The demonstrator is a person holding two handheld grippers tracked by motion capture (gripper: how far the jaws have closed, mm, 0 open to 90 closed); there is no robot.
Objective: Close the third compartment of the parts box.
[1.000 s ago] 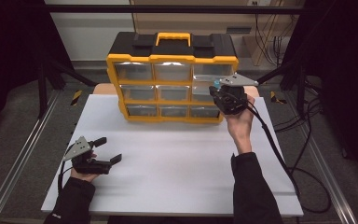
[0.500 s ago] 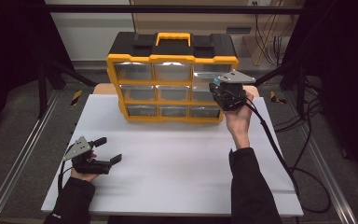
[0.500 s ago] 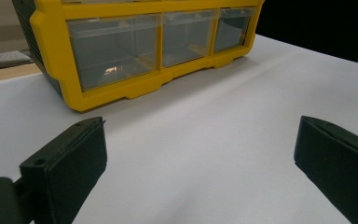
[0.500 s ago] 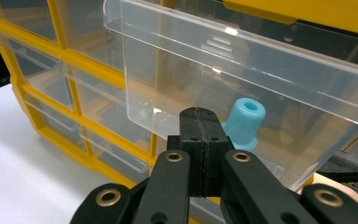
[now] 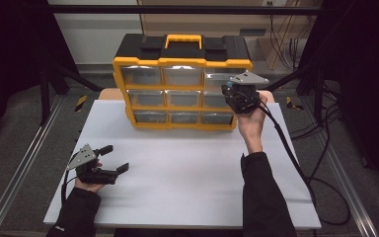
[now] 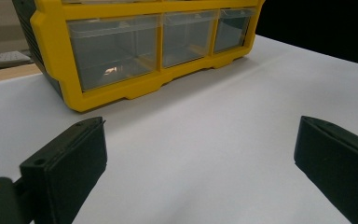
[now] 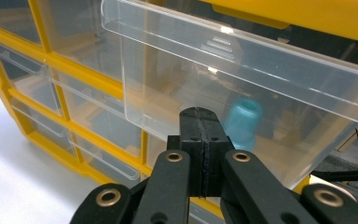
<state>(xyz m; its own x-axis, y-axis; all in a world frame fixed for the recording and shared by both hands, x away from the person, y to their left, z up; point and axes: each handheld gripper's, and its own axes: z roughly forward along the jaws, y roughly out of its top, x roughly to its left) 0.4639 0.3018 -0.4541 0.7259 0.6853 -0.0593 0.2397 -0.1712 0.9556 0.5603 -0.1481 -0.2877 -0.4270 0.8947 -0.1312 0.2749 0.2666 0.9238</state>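
The right gripper is sitting up at the right end of the yellow drawer cabinet, which is standing near the far edge of the white bench top with its drawer fronts facing the near edge. In the right gripper view its two black jaws are pressed flat together, pad against pad, right against the front of a clear plastic drawer; whether they are pinching its lip cannot be told.

That drawer is sticking out of the cabinet's right-hand column, in the upper part of it, and is tilting slightly. Its open top is facing upward, and its long axis is running front to back, out of the cabinet toward the near edge of the bench. Inside it, a small pale blue cylinder is standing just behind the jaw tips, its long axis close to upright.

The left gripper is resting low near the near left corner of the bench, well apart from the cabinet. Its jaws are spread wide with bare white surface between them, pointing across the bench toward the cabinet's bottom row of drawers.
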